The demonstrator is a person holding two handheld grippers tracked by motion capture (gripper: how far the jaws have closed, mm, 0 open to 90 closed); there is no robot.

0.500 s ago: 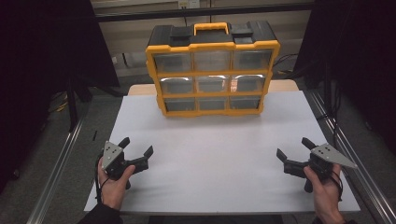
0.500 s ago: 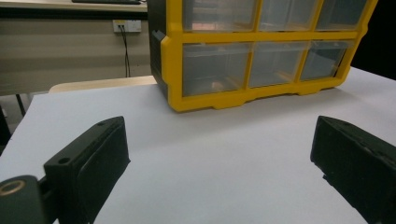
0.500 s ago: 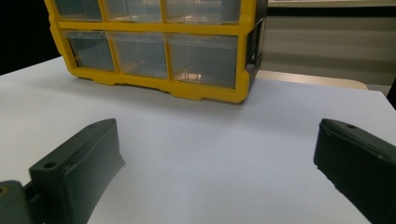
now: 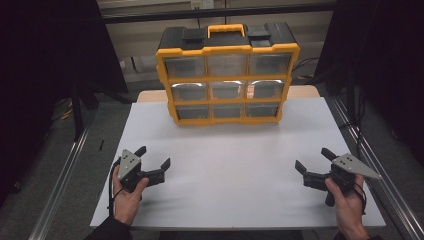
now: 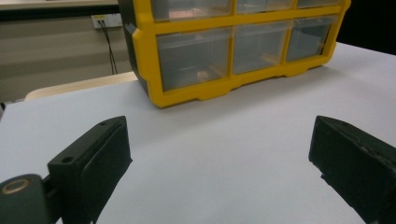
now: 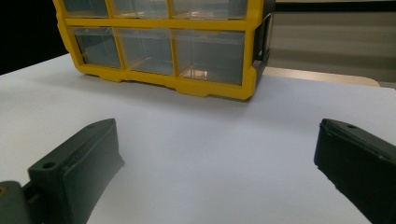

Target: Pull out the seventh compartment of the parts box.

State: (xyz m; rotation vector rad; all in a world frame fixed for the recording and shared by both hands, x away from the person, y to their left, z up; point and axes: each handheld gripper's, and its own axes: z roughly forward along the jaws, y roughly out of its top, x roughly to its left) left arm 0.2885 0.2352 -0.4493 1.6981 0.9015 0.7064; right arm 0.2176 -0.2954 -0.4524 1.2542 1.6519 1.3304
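The white table (image 4: 235, 165) takes up most of the space, and at its far edge stands a yellow and black organiser (image 4: 227, 75) with three rows of three clear drawers and a yellow carry handle (image 4: 226, 29) on top. Since half a second ago nothing much has shifted: the organiser sits where it was, and both hands rest in the same near corners.

The left hand (image 4: 127, 195) holds the left gripper (image 4: 152, 157) low over the near left part of the table, its jaws spread wide with nothing between them. The right hand (image 4: 347, 202) holds the right gripper (image 4: 312, 160) at the near right, jaws likewise wide apart and empty. Both grippers are well apart from each other and from the organiser, with bare table between.

From the left gripper view, the bottom left drawer (image 5: 194, 58) has a small pale thing inside, too blurred to name. Behind the table a cable (image 5: 108, 46) hangs from a wall socket (image 5: 106, 19), and metal rails (image 4: 65, 185) run down both sides.
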